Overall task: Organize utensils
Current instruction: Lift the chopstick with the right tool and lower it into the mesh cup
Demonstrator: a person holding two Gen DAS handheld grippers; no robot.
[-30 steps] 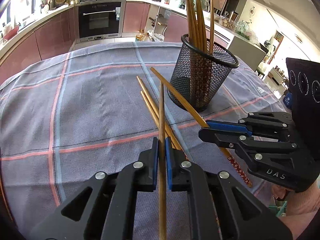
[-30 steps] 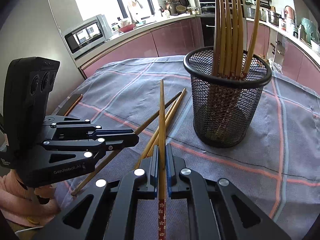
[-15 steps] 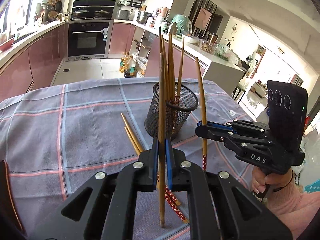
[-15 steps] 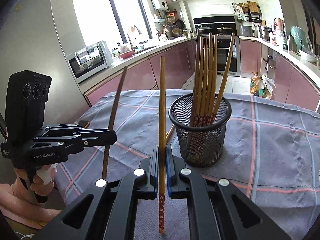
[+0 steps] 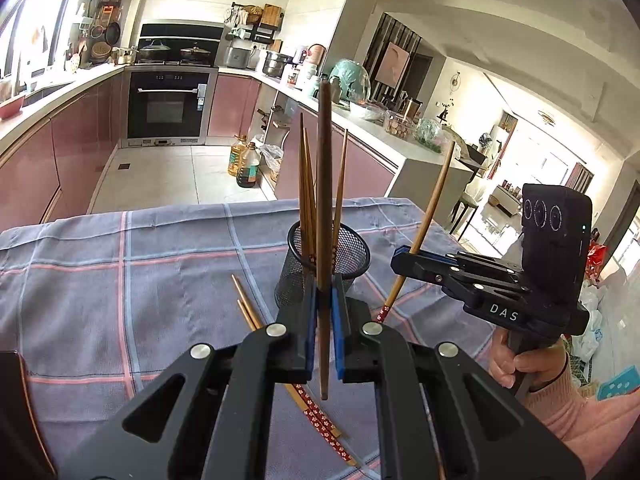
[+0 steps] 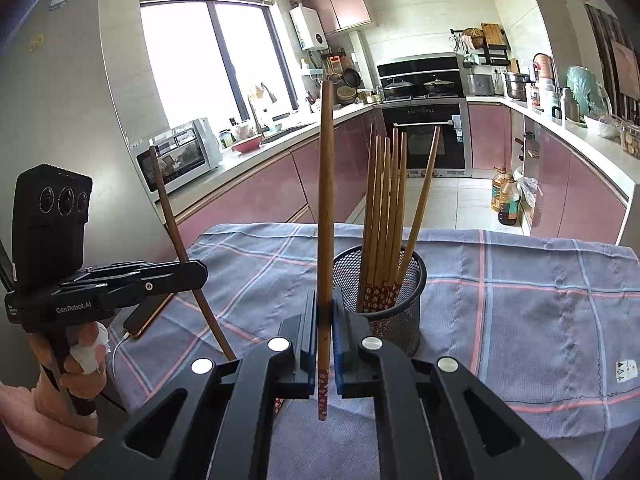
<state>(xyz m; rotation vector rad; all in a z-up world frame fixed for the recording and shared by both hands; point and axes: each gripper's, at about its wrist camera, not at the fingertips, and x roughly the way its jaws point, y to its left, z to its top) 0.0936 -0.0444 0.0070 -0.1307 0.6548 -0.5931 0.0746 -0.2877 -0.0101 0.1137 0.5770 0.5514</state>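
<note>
Chopsticks (image 5: pixel 316 416) lie loose only in left view.

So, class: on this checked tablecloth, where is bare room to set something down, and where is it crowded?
Bare cloth lies right of the mesh holder out to the tablecloth edge, and left of the loose chopsticks toward the far-left edge. Crowded: before the holder, where both grippers hold chopsticks, and by the phone.

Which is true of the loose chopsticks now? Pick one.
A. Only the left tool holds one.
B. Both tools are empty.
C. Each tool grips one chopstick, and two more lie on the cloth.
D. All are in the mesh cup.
C: the left tool and right tool each pinch a chopstick, while two chopsticks lie on the cloth by the mesh cup.
</note>
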